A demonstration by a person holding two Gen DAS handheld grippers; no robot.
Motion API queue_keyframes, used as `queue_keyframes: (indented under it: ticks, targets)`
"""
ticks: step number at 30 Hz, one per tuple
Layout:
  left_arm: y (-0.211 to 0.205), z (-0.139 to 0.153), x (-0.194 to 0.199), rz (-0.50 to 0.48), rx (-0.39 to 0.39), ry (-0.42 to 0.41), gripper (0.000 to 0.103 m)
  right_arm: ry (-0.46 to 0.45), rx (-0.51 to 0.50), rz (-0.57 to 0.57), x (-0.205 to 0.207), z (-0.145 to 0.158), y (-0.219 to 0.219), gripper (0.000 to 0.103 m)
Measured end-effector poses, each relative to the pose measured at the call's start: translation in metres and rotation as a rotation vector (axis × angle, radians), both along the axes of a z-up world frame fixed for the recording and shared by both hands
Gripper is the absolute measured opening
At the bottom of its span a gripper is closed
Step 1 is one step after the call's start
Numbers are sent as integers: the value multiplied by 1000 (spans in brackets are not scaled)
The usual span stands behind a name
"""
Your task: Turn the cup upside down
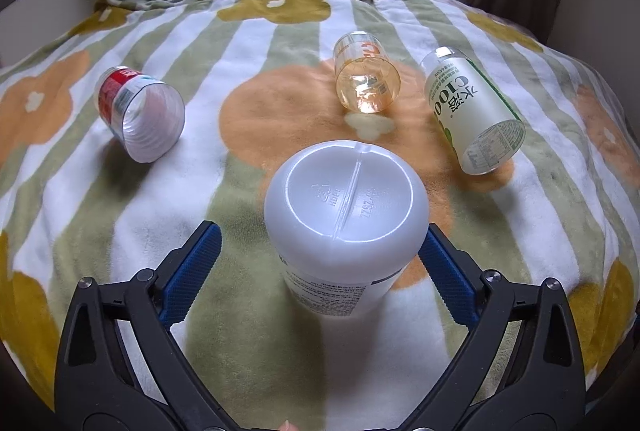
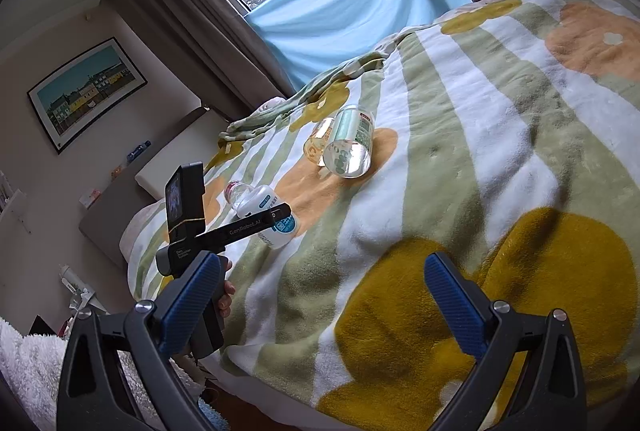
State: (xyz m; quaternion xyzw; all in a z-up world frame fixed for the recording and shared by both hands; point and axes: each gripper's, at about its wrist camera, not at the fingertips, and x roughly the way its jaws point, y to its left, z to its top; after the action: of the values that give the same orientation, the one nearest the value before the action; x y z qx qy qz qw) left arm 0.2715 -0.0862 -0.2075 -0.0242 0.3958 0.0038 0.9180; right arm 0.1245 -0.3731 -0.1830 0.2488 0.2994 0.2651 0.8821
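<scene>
Toward the blanket's (image 1: 120, 231) left side in the left wrist view: a clear cup with a red label (image 1: 140, 113) lies on its side, open end toward the camera, untouched.

Centre, near edge: the white cup (image 1: 344, 219), an opaque plastic container with its flat base facing the camera. It sits between the left gripper's (image 1: 320, 255) spread blue pads (image 1: 192, 271). The right pad is at or just beside the wall, and there is a clear gap on the left pad side. So the jaws are parted, not clamped. I can't tell for sure from this angle whether it's already mouth-down or still tipped.

Handling judgement:
- Probably empty, light and fairly stiff, but the thin wall may flex under a hard squeeze.
- The surface is smooth, so it may slip on the pads.
- Grip mid-body across the printed band, below the rounded shoulder of the base, where the pads get parallel walls.
- The soft blanket gives poor footing, so it may tip on release.

Right of centre: an amber cup (image 1: 366, 77) lies on its side.

Far right: a green-labelled cup (image 1: 476, 111) also lies on its side, just beside the amber one but apart from it.

Right wrist view: the right gripper (image 2: 320, 295) hangs wide open and empty over the blanket's near corner, well apart from every cup.
</scene>
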Motion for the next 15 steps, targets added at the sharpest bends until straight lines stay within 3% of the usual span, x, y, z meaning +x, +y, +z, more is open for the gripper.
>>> queue_keyframes:
  ticks: [8, 15]
  targets:
    - [2, 14, -19, -25, 32, -8, 101, -4, -31, 6, 0, 2, 3, 102]
    - [15, 60, -60, -63, -12, -73, 102, -60, -114, -11, -9, 29, 16, 102]
